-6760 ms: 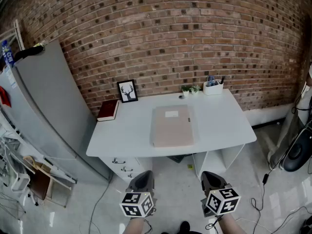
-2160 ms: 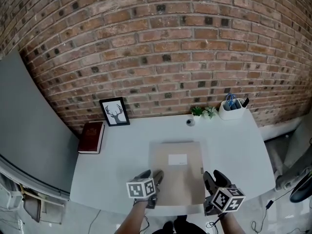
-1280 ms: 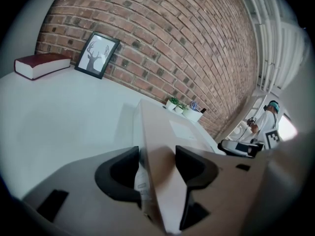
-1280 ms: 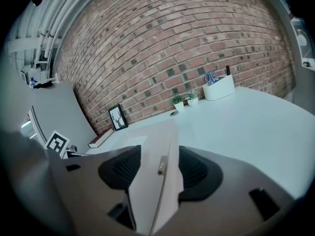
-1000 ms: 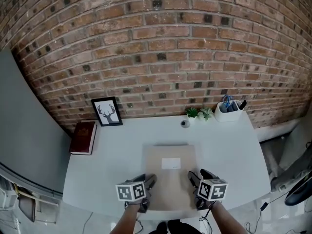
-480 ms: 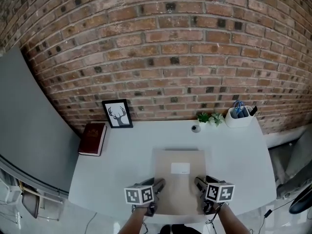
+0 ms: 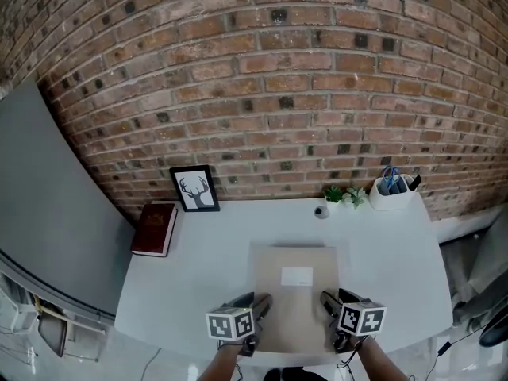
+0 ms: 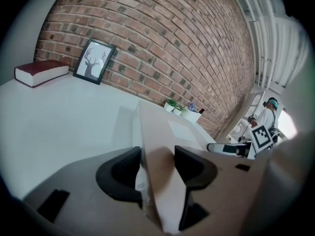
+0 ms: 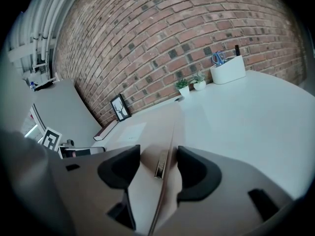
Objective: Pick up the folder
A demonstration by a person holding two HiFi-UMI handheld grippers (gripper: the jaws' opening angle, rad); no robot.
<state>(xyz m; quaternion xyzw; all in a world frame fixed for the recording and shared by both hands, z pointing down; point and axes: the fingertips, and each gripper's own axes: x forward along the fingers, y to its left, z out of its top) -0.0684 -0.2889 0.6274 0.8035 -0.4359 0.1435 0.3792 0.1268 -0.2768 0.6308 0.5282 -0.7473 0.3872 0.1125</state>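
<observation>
A flat tan folder (image 7: pixel 295 300) with a white label lies near the front of the white desk (image 7: pixel 190 276). My left gripper (image 7: pixel 255 308) sits at the folder's left front edge, my right gripper (image 7: pixel 332 308) at its right front edge. In the left gripper view the folder's edge (image 8: pixel 162 132) runs between the jaws of the left gripper (image 8: pixel 157 161), which are closing on it. In the right gripper view the folder's edge (image 9: pixel 147 132) and its metal clasp (image 9: pixel 160 165) lie between the closing jaws of the right gripper (image 9: pixel 158 163), with slim gaps on both sides.
A dark red book (image 7: pixel 155 228) and a framed deer picture (image 7: pixel 195 188) stand at the desk's back left. Small plants (image 7: pixel 344 194), a small round object (image 7: pixel 321 211) and a white pen holder (image 7: pixel 391 190) line the brick wall. A grey cabinet (image 7: pixel 48 197) flanks the desk's left.
Since the oldest frame I have come up to the desk and both grippers have reached the folder's front corners. Over the last second they have stayed there.
</observation>
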